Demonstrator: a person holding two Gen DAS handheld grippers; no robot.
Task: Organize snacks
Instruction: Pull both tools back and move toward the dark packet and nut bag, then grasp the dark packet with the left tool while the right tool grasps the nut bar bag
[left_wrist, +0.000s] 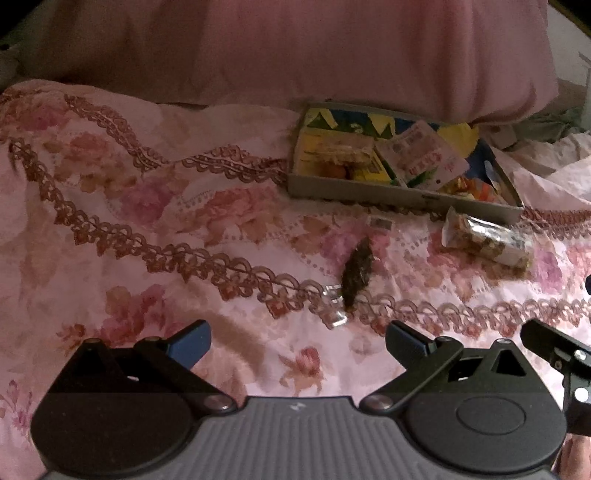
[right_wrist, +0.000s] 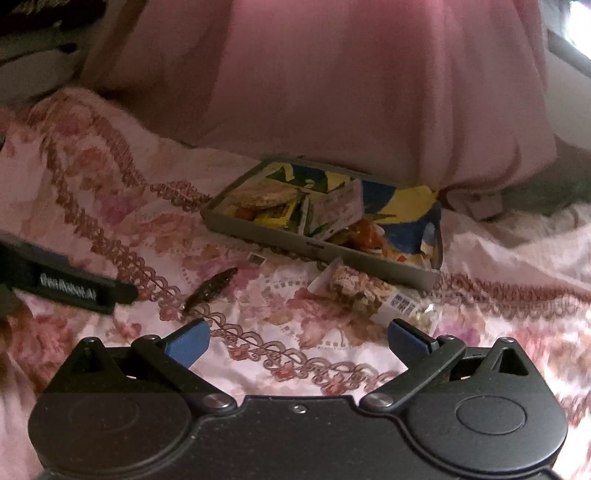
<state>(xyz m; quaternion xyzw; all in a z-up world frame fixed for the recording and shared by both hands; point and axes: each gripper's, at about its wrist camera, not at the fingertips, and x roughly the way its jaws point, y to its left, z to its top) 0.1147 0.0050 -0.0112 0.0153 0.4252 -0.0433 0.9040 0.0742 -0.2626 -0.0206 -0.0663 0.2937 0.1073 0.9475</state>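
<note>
While both claws gape, dark snack (left_wrist: 356, 271) lies apart, tray (left_wrist: 388, 194) beyond.

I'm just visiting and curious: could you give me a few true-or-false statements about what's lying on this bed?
1. Both grippers, left and right, are open and empty. True.
2. The tray is empty. False: it holds several packets.
3. A nut bar lies on the floral bedspread, outside the tray. True.
4. The dark snack is held in a gripper. False: it lies loose on the bedspread.
</note>
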